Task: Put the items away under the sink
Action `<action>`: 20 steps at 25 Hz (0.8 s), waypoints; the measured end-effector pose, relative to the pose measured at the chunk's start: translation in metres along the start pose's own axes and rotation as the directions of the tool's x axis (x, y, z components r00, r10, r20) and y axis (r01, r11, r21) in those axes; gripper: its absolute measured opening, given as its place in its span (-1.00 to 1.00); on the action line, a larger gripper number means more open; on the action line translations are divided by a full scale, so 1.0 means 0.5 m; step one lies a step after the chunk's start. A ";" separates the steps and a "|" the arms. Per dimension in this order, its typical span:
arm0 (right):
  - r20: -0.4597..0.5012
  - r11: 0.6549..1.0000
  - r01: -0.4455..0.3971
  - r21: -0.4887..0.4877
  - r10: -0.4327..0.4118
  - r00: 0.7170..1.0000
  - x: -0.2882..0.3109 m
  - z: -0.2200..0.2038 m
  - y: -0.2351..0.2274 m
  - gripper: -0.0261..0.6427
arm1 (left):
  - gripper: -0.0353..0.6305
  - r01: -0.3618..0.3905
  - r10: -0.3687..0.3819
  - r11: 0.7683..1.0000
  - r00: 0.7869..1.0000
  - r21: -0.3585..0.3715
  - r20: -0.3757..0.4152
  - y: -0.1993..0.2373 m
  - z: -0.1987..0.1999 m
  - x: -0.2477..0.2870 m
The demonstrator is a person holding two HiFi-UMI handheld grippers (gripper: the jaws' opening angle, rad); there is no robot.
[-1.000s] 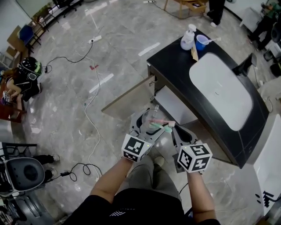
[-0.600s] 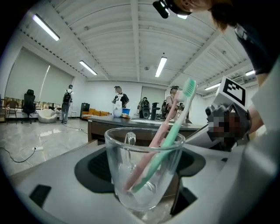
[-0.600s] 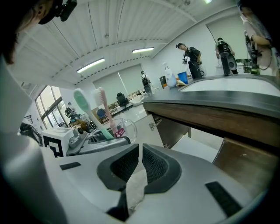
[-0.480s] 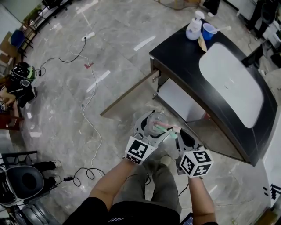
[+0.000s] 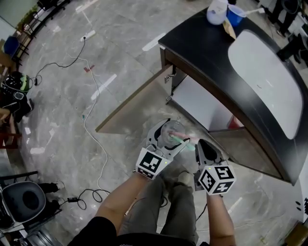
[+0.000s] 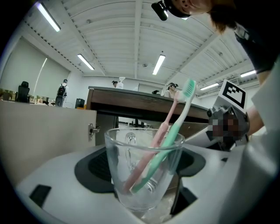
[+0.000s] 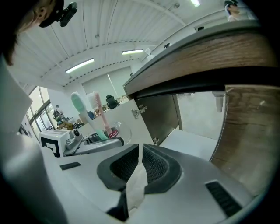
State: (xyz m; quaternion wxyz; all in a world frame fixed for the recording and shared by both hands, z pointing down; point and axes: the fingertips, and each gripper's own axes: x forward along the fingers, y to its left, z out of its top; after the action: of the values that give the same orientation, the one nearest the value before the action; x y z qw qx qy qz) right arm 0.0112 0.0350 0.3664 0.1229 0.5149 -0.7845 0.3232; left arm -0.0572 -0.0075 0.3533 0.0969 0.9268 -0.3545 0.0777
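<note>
A clear glass cup [image 6: 144,175] holding a pink toothbrush [image 6: 162,131] and a green toothbrush [image 6: 181,113] sits between the jaws of my left gripper [image 5: 167,135], which is shut on it. The cup [image 5: 170,129] hangs above the floor, just in front of the open cabinet [image 5: 199,108] under the sink. My right gripper [image 5: 202,144] is beside it to the right, shut on a thin white strip [image 7: 136,183] of paper or cloth that pokes out between its jaws. In the right gripper view the white cabinet floor [image 7: 197,135] lies straight ahead.
Both cabinet doors stand open: the left door [image 5: 132,108] swings out over the floor, the right door [image 5: 240,149] near my right gripper. A black counter [image 5: 192,33] carries a white basin [image 5: 269,81], a soap bottle [image 5: 216,10] and a blue cup [image 5: 236,14]. Cables [image 5: 94,120] cross the floor.
The cabinet has come nearer and larger in the head view. Both grippers keep their hold and stay side by side in front of the opening.
</note>
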 end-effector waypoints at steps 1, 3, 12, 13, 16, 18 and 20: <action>0.007 1.000 0.002 0.004 -0.002 1.000 0.011 -0.008 -0.012 -0.78 | 0.28 0.005 -0.005 1.000 1.000 0.003 -0.002 0.002 -0.016 0.012; 0.018 1.000 0.004 0.009 -0.005 1.000 0.036 -0.024 -0.035 -0.78 | 0.28 0.013 -0.013 1.000 1.000 0.011 -0.003 0.008 -0.047 0.038; 0.029 1.000 0.019 0.000 -0.019 0.999 0.152 -0.119 -0.128 -0.78 | 0.28 0.034 -0.034 0.999 0.999 0.011 0.020 0.029 -0.189 0.122; 0.028 1.000 0.018 -0.002 -0.018 0.999 0.163 -0.133 -0.136 -0.78 | 0.28 0.033 -0.033 0.999 0.999 0.012 0.023 0.031 -0.206 0.127; 0.025 1.000 0.017 -0.007 -0.017 1.000 0.199 -0.165 -0.157 -0.78 | 0.28 0.022 -0.023 1.000 0.999 0.012 0.028 0.046 -0.253 0.144; 0.022 1.000 0.016 -0.009 -0.016 1.000 0.222 -0.180 -0.170 -0.78 | 0.28 0.014 -0.014 1.000 1.000 0.012 0.022 0.058 -0.282 0.159; 0.016 1.000 0.015 -0.016 -0.015 1.000 0.245 -0.192 -0.186 -0.78 | 0.28 0.008 -0.008 1.000 1.000 0.011 0.020 0.069 -0.306 0.177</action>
State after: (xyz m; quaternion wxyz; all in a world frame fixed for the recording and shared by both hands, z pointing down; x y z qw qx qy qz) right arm 0.0264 -0.0176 0.5392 0.1230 0.5224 -0.7840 0.3118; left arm -0.0266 -0.0534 0.5246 0.0887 0.9294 -0.3513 0.0700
